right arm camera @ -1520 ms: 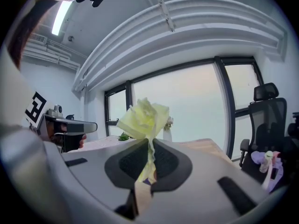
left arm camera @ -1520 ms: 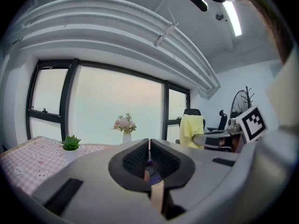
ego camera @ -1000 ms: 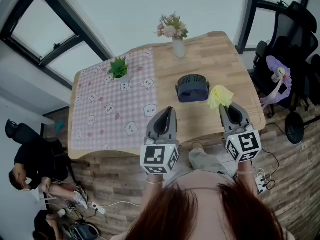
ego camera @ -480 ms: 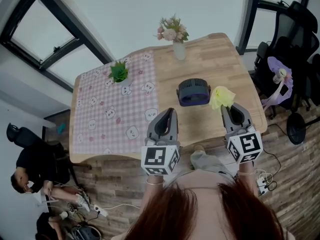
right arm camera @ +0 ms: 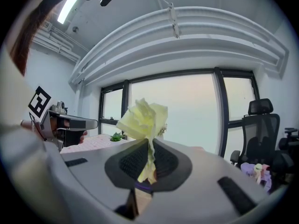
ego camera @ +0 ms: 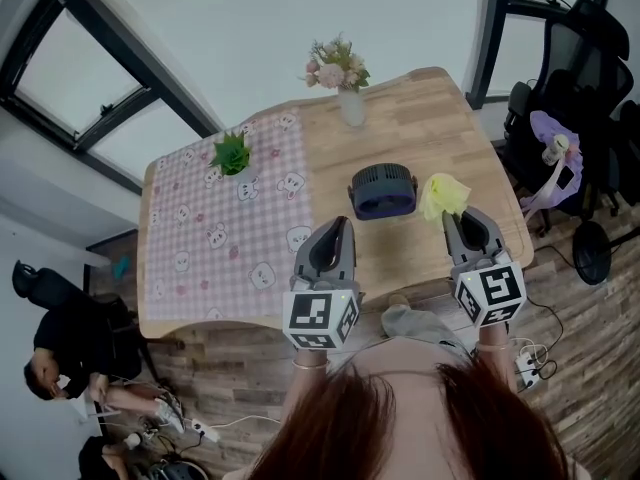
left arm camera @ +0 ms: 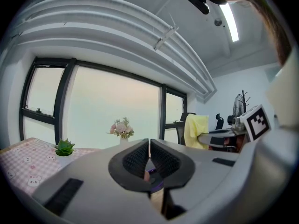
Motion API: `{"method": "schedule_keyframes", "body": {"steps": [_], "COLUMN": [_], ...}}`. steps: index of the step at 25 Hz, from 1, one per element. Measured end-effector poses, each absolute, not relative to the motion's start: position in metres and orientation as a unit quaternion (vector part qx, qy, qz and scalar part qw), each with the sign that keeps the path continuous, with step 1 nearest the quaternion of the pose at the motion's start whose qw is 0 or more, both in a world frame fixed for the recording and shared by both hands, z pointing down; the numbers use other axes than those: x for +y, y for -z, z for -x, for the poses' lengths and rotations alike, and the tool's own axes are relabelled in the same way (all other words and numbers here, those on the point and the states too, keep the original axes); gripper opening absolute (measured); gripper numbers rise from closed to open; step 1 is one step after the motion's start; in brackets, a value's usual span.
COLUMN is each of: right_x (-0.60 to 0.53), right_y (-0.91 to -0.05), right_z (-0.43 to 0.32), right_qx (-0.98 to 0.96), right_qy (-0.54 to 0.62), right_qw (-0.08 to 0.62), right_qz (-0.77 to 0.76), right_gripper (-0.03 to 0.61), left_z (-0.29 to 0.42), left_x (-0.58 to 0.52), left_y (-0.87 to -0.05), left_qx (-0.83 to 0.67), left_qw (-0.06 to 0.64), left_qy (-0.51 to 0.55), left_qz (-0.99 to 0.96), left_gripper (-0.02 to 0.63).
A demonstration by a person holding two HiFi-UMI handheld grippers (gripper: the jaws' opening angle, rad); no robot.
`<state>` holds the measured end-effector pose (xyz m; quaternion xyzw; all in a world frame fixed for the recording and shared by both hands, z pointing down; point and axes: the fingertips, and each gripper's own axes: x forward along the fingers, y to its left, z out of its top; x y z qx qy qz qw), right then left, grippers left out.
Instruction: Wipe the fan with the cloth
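Yellow crumpled cloth (ego camera: 443, 194) stays clamped in right gripper (ego camera: 464, 224) fingers (right arm camera: 126, 161) near the dark round fan (ego camera: 383, 190) on the wooden worktop (ego camera: 430, 118), left gripper (ego camera: 332, 230) fingers pressed together, empty, nothing really moved, wiping likely not begun.

The cloth (ego camera: 443, 194) is pale yellow. The fan (ego camera: 383, 190) is dark navy, close to purple. The table (ego camera: 430, 128) is light blond wood, and the tablecloth (ego camera: 225, 238) on it is a pink-and-white check dotted with white animal faces. The small plant (ego camera: 231, 154) is bright green, the vase (ego camera: 351, 108) is white, and its flowers (ego camera: 336, 68) are pink and cream. The left gripper (ego camera: 335, 226) and right gripper (ego camera: 463, 215) are grey with black ribbed pads (left arm camera: 136, 159). Each of the 2 carries a white cube (ego camera: 320, 315) with black square markers. The floor (ego camera: 590, 388) is grey-brown planks.
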<state>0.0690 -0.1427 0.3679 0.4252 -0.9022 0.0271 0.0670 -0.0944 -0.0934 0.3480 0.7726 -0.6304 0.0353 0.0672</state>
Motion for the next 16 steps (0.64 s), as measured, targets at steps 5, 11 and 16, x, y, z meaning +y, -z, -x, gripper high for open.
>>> {"method": "schedule_keyframes", "body": {"steps": [5,11,16], "right_x": [-0.1440,-0.1415,-0.1372], "right_y": [-0.3672,-0.3680,-0.3682], "right_z": [-0.0694,-0.0667,-0.0656], "right_qx": [-0.900,-0.900,-0.900], "right_qy": [-0.026,-0.024,-0.026], "right_qw": [0.067,0.069,0.068], "right_qz": [-0.429,-0.430,-0.429], "right_gripper": [0.018,0.018,0.018], "left_z": [0.0896,0.0863,0.0843], "left_x": [-0.0978,-0.0978,-0.0962], "left_y": [-0.3453,-0.3477,-0.3470], "left_qx": [-0.623,-0.616,-0.613], "left_qw": [0.064,0.066,0.069], "left_qy": [-0.036,-0.037,-0.033], "left_qz": [-0.779,-0.784,-0.787], "left_gripper": [0.014,0.014,0.014]}}
